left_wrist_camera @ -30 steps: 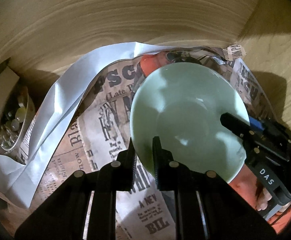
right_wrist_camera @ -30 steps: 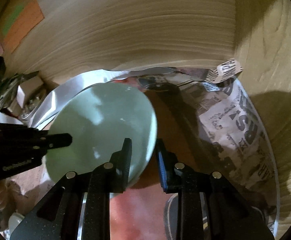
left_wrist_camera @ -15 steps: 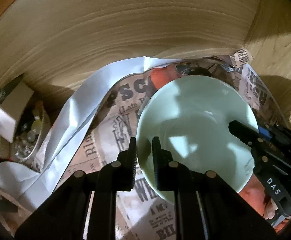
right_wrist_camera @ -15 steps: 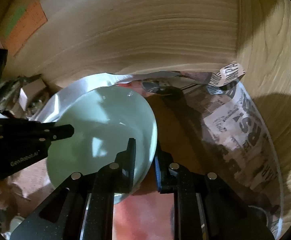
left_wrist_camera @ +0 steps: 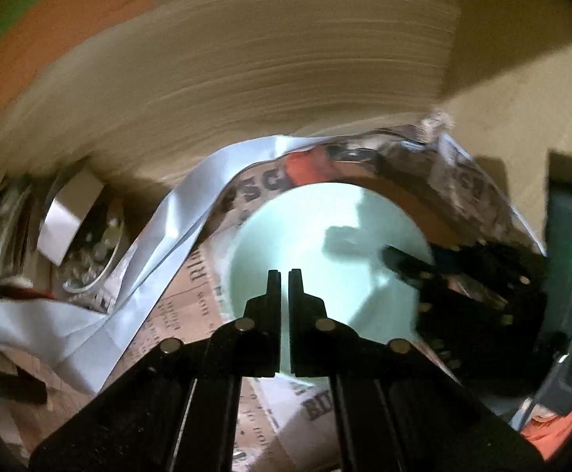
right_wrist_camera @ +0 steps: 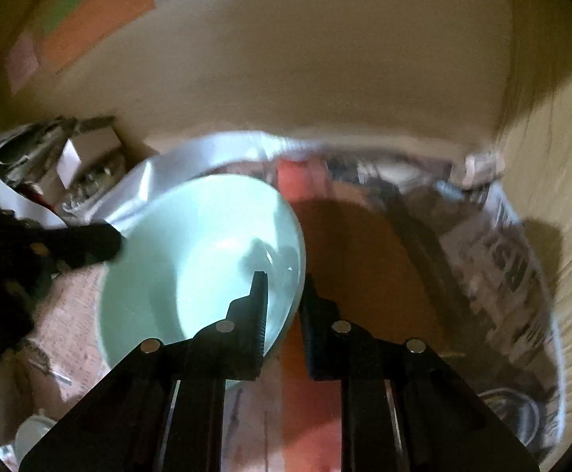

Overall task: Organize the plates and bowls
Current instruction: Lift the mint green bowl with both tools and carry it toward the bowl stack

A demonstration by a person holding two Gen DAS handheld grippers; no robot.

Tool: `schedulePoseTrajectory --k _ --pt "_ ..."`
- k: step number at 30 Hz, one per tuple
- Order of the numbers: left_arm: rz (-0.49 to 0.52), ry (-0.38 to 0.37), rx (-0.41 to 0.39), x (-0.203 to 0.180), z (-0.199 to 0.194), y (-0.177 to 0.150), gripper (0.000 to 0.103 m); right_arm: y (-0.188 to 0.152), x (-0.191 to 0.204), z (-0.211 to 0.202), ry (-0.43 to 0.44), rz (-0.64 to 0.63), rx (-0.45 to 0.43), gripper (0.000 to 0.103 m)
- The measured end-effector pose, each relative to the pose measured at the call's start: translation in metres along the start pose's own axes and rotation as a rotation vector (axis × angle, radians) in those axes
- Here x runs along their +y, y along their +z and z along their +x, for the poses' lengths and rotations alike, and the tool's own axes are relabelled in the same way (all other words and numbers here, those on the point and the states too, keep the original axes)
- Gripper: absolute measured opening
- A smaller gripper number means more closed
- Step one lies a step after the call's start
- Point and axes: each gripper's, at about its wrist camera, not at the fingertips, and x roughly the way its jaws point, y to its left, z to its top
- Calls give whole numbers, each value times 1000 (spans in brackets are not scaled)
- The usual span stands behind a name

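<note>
A pale green bowl sits on newspaper inside a wooden cupboard; it also shows in the right wrist view. My right gripper is closed on the bowl's right rim, one finger inside and one outside. My left gripper is shut and empty, pulled back in front of the bowl's near rim. The right gripper appears as a dark shape at the bowl's right side in the left wrist view. The left gripper shows at the bowl's left edge in the right wrist view.
Newspaper and a white paper sheet line the shelf. A glass dish with small items and a cardboard box stand at the left. Wooden walls close the back and right.
My left gripper has let go of the bowl's near rim, closed and drawn back. The right gripper still holds the rim. Both views are blurred by motion.
</note>
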Motion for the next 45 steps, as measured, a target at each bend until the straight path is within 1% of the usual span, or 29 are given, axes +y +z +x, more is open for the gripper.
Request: schedulePoseTrajectory --k 3,4,6,8,10,13,19,21,22,23,25,26,28,30,34,36,41,45 --pt "-59 28 21 21 11 2 4 1 -10 5 40 34 13 14" --pt "-80 30 30 27 16 2 7 0 -12 4 48 39 12 14" --pt "-116 29 45 40 22 3 16 1 -13 6 55 48 11 14" --pt "-136 21 63 48 30 2 35 -1 -15 6 57 52 12 14" --pt "-152 7 66 53 37 3 41 0 -14 5 64 51 11 15" --pt "-142 -15 77 53 44 4 41 -1 -13 5 54 43 7 15" --pt "-93 -18 96 45 54 3 40 1 -13 5 48 35 6 15" --pt "-81 -34 111 41 60 5 35 1 -13 5 49 34 6 15" --pt "-78 -43 117 40 61 5 30 1 -13 6 48 35 7 15" --pt "-70 -49 123 38 62 6 28 2 -13 7 48 35 6 15" --pt "-43 -57 132 33 63 7 17 2 -13 7 45 34 5 15" --pt "-31 -60 140 29 66 8 15 2 -13 7 42 34 4 15" --pt "-20 -42 139 25 67 9 15 2 -12 8 37 30 2 15" --pt "-29 -47 141 26 67 10 15 2 -12 8 35 34 2 15" --pt "-49 -61 146 29 63 6 15 2 -14 3 66 53 0 15" --pt "-49 -59 145 29 60 3 15 2 -12 0 66 51 -4 15" --pt "-61 -58 124 32 44 -6 15 2 -6 -15 85 47 -34 15" --pt "-62 -46 78 34 22 -13 15 3 1 -28 92 28 -62 15"
